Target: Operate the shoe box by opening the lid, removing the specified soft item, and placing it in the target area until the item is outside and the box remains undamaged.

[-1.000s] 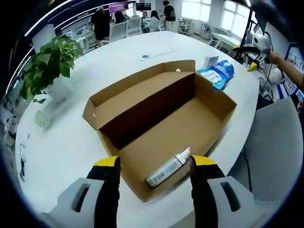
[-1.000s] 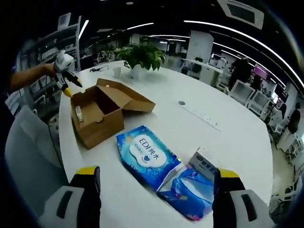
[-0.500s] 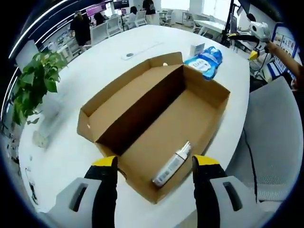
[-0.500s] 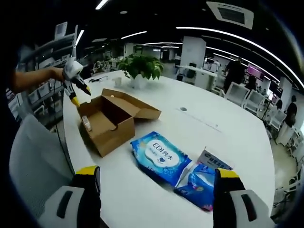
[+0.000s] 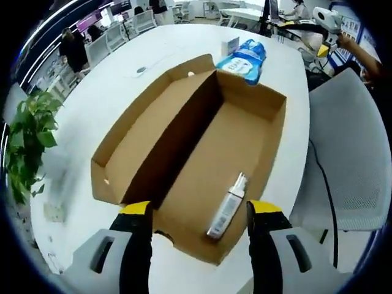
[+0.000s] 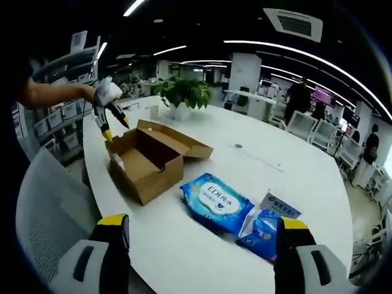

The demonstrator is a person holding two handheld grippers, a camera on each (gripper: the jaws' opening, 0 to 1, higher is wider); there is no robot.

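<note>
- The shoe box (image 5: pixel 202 165) lies open on the white table (image 5: pixel 122 86), its lid (image 5: pixel 153 131) folded back flat. One box, one lid.
- One item lies inside: a slim white tube or bottle (image 5: pixel 226 206) on the box floor, near the end wall closest to the left gripper (image 5: pixel 199 211). Whether it is soft cannot be told.
- The left gripper hangs above that end of the box, jaws spread wide and holding nothing, the tube between them in the left gripper view.
- The right gripper (image 6: pixel 202 225) is held well away from the box over the table edge, jaws wide apart and empty.
- Two blue wipe packs (image 6: pixel 215 198) and one small white carton (image 6: pixel 278 206) lie on the table clear of the box. One potted plant (image 6: pixel 182 93) stands beyond it.
- Risk: a descending jaw could catch the near cardboard wall and crease or tear it, the tube lying so close to that wall.
- Risk: the smooth, round tube could roll or slip out of a pinch taken off its middle.
- Risk: the light box, unheld, could be dragged towards the table edge during the lift.
</note>
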